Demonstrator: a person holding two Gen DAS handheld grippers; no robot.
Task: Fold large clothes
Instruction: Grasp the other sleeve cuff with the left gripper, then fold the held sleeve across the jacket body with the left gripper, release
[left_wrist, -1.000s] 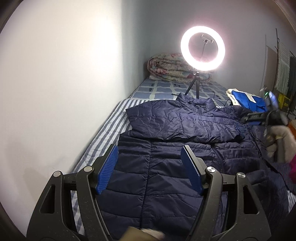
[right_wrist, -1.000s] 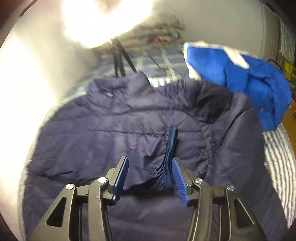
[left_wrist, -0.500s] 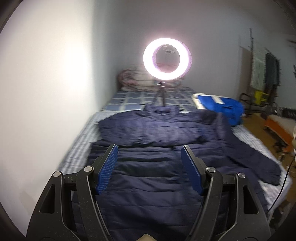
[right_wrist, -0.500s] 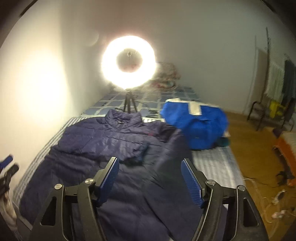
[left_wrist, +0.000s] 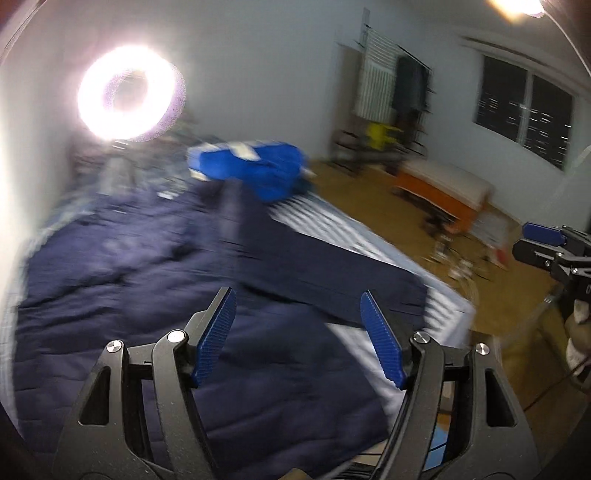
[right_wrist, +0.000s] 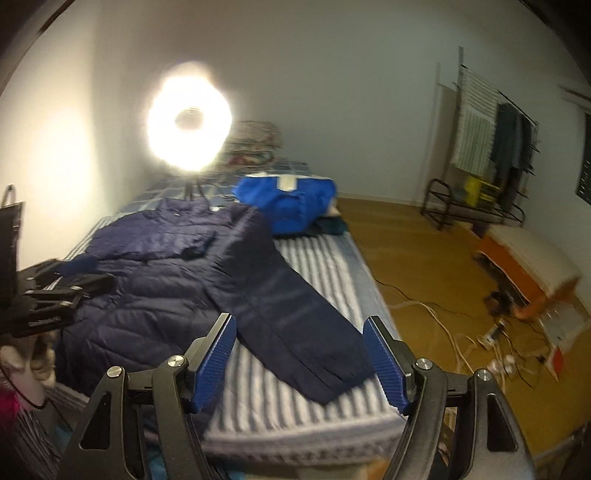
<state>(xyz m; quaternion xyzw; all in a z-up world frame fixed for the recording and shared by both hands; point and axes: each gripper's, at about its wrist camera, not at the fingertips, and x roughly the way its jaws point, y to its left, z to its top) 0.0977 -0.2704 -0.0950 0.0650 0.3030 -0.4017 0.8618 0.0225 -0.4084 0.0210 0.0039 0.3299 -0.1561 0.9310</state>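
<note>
A navy quilted jacket (right_wrist: 147, 291) lies flat on the striped bed (right_wrist: 325, 266), collar toward the ring light. One sleeve (right_wrist: 159, 247) is folded across its chest. The other sleeve (right_wrist: 291, 317) stretches out over the sheet toward the bed's near corner. My right gripper (right_wrist: 300, 319) hovers open above that sleeve's cuff, nothing between its blue pads. My left gripper (left_wrist: 297, 295) is open and empty over the jacket's lower part (left_wrist: 129, 295); this view is blurred. Each gripper shows in the other's view: the right gripper (left_wrist: 543, 247) at the far right, the left gripper (right_wrist: 70, 280) at the far left.
A bright ring light (right_wrist: 189, 118) on a tripod stands on the bed behind the collar. A blue garment pile (right_wrist: 284, 201) and a rolled quilt (right_wrist: 255, 144) lie beyond. Right of the bed: wooden floor with cables (right_wrist: 480, 336), an orange bench (right_wrist: 524, 254), a drying rack (right_wrist: 487, 147).
The right gripper let go of the sleeve cuff, opened wide and drew back and up. The left gripper also pulled back, and its view swung to the right.
</note>
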